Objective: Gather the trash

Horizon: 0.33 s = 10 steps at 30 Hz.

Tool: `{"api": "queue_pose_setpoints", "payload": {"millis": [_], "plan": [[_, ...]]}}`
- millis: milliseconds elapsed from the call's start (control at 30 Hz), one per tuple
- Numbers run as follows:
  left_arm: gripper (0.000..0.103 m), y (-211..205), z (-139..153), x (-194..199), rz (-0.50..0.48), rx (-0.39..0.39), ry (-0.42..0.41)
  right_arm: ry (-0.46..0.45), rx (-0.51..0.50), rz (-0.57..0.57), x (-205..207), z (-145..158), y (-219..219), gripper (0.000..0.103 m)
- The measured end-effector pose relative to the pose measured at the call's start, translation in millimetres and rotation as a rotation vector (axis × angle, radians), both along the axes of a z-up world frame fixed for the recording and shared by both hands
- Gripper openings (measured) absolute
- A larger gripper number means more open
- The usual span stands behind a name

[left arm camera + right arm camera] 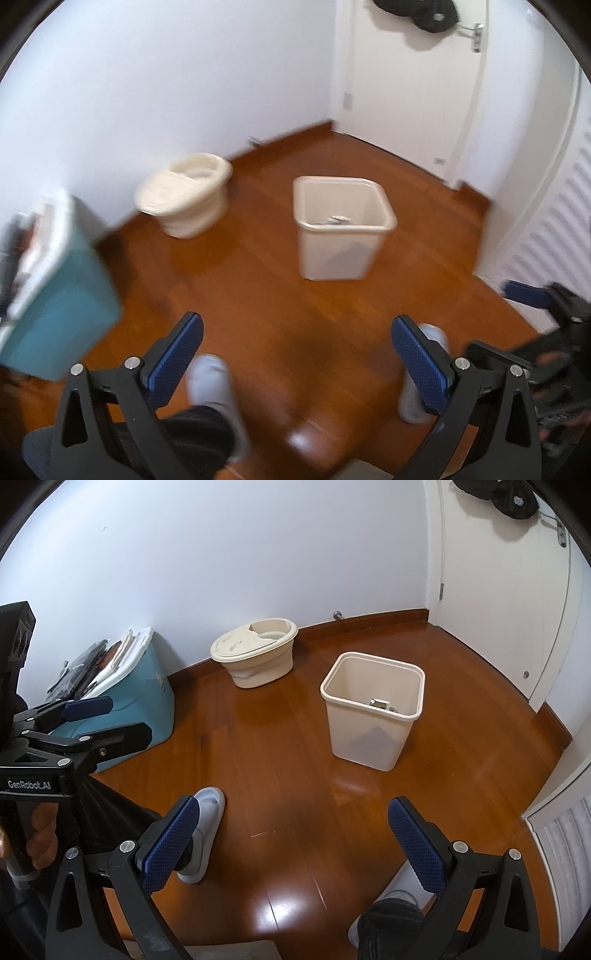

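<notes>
Underfoot, glossy wooden floor [280, 746]; white walls [221, 561]

Floor [280, 760] under my claws is glossy reddish wood planks, throwing back light glare. Straight ahead of my right claw [295, 843], the square bin [369, 734] looks like smooth matt cream plastic. Further off to its left, the oval bucket [258, 657] looks the same. My finger pads [168, 845] are blue with a rough knurled texture, on matt black arms with shiny metal bolts.
</notes>
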<state>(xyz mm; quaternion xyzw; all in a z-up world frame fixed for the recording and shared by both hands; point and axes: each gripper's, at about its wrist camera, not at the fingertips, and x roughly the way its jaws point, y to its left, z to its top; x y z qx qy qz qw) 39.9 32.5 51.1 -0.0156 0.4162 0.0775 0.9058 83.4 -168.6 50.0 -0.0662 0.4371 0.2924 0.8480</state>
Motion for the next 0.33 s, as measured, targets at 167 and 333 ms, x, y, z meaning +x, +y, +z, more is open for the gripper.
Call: {"api": "queue_pose_setpoints", "payload": {"millis": [167,333], "plan": [[0.103,-5.2,2.7,-3.7,-0.047,-0.009,-0.011,0.001,-0.007,0.011,2.5,0.1,-0.6,0.103],[0.103,-3.7,-0.7,0.7,-0.071,-0.048,0.022,0.001,-0.011,0.018,3.5,0.4,0.1,0.103]]}}
